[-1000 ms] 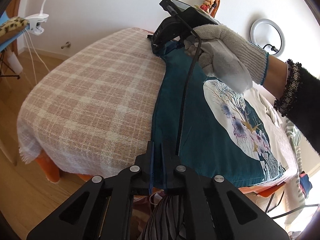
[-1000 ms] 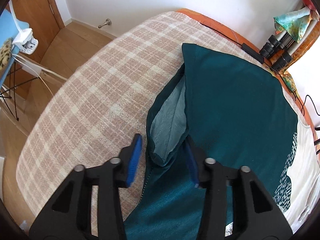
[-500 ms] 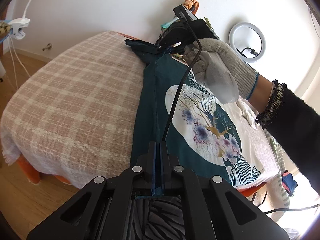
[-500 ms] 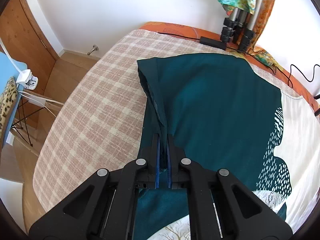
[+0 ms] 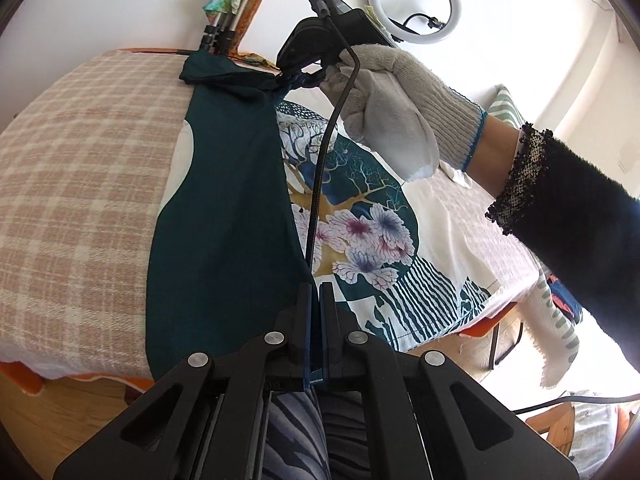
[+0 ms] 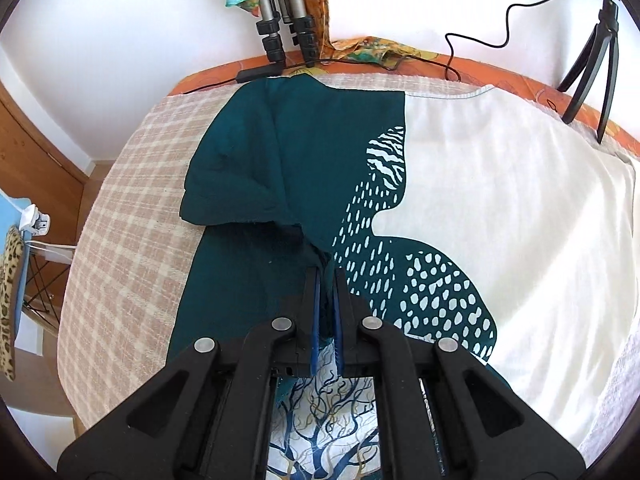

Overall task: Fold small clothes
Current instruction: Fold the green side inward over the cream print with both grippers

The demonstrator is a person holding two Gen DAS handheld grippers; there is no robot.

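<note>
**Teal side panel carried over the print**

Since 1 second ago my 2 grippers have swung the shirt (image 5: 224,216)'s teal edge inward across the plaid blanket (image 5: 80,184). Left gripper (image 5: 315,292), lower centre, is clamped on the hem; right gripper (image 6: 326,280) pinches the sleeve end, keeping the fold line taut. Open white cloth to the right leaves room to lay it down.

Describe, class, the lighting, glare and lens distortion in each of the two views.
Left wrist view: bright daylight washes out the wall around the ring light and the right side; fisheye bends the plaid blanket. Right wrist view: light is even, the shirt white panel is near glare, and the corners are vignetted black.
</note>
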